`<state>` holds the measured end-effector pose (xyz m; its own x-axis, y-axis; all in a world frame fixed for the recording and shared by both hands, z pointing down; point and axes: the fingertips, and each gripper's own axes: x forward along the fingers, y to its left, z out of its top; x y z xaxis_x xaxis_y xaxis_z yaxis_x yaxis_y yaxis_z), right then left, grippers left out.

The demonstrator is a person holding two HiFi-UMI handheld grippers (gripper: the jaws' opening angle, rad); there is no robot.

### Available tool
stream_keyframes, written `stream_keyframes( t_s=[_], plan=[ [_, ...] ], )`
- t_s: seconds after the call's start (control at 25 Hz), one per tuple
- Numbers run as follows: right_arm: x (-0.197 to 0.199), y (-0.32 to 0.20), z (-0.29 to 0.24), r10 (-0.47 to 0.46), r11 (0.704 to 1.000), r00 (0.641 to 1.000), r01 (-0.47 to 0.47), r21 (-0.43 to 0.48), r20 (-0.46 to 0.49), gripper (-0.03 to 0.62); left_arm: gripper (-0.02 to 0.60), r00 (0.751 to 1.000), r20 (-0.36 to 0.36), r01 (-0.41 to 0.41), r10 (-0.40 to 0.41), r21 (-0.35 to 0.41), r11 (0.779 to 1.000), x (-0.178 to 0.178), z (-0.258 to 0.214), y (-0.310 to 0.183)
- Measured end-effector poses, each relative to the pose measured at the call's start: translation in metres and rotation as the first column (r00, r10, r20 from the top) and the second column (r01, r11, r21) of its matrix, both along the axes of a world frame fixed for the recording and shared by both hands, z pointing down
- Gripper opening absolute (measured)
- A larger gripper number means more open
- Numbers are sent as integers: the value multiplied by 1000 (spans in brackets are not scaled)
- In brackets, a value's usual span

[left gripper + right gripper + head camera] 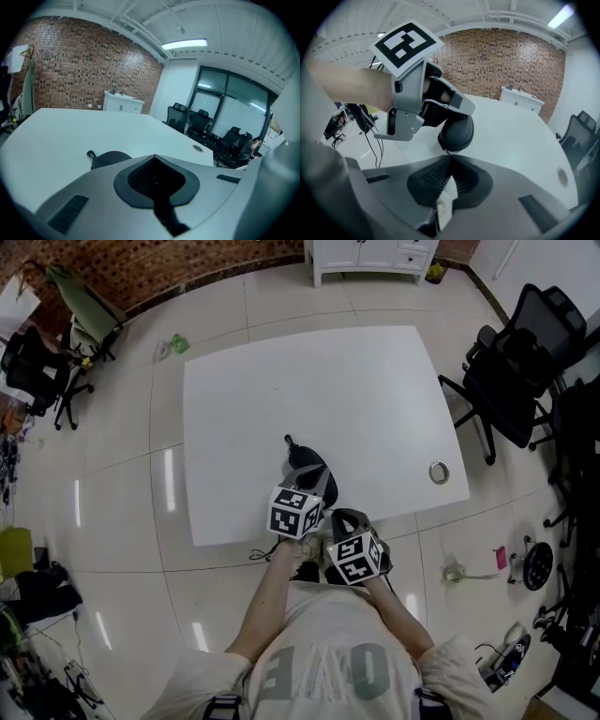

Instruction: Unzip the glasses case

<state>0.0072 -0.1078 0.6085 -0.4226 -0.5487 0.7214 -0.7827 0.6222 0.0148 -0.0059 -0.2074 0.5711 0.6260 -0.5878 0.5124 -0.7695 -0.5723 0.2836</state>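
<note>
Closest to the head camera are the person's pale shirt (323, 667) and two bare forearms, which reach toward twelve o'clock over the near edge of the white bench (281, 381).

Starting at the left, the left tool (153, 157) has its jaws pressed together, and I see nothing between them. In its own view the glasses case (110, 158) sits just past the tips, at ten o'clock. From the right gripper view this tool hangs over the top of the case, so close that I cannot say whether the two touch.

The case is a dark, rounded shell. It lies on the bench near the front edge, at about six o'clock of the bench top. A short dark stub (288, 441) sticks out of it at eleven o'clock. I cannot make out how far its zip is run.

Next comes the right tool (450, 156), also with its jaws pressed together. Its tips are right up against the case's near rim, at twelve o'clock in its own view. A thin dark tab runs from that rim to the tips, and I cannot tell whether it is pinched.

Further right, a tape ring (439, 472) lies flat at three o'clock of the case, well apart from it and near the bench's right edge. A black office chair (514, 371) stands on the floor at two o'clock.
</note>
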Motion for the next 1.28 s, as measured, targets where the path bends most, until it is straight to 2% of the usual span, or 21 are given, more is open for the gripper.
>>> stream_keyframes(
  t_s=[0.16,0.28,0.44,0.48,0.52,0.56,0.72,0.88,0.92,0.96,1.0,1.28],
  plan=[
    [24,-15,-9,71,996,997,-71,46,-8,-2,-9,1000,-17,6,-6,0,1000,0,-1,0],
    [23,-10,-7,10,999,999,-12,42,43,-2,-9,999,-31,15,-15,-3,1000,-3,0,0],
    [-4,8,5,-81,996,991,85,-31,104,4,-9,999,-44,24,-24,-9,1000,-1,0,1],
    [-10,9,6,-102,994,989,106,-36,108,63,-9,999,-47,24,-25,-13,1000,0,-1,1],
    [-15,8,7,-122,991,988,126,-34,96,91,-9,998,-50,24,-25,-15,1000,1,-1,1],
    [-17,6,8,-135,990,988,137,-32,73,92,-9,998,-52,26,-27,-17,1000,2,-1,1],
    [-16,-1,18,-84,995,996,85,-55,13,91,-9,997,-64,30,-31,-20,999,3,-2,1],
    [-20,-1,19,-69,994,998,69,-80,-4,90,-9,997,-74,32,-34,-20,999,0,-2,1],
    [-21,-2,19,-68,995,998,68,-74,-2,67,-9,997,-75,34,-35,-19,999,-1,-2,1],
    [-21,-2,19,-65,996,998,65,-65,-4,15,-9,996,-76,34,-35,-17,999,-1,-2,0],
    [-20,-3,19,-62,996,998,61,-58,-6,3,-9,996,-77,34,-35,-16,999,0,-2,0],
    [-17,-1,17,-72,996,997,71,-54,-21,0,-9,997,-69,21,-21,-10,1000,-1,-2,1]
  ],
)
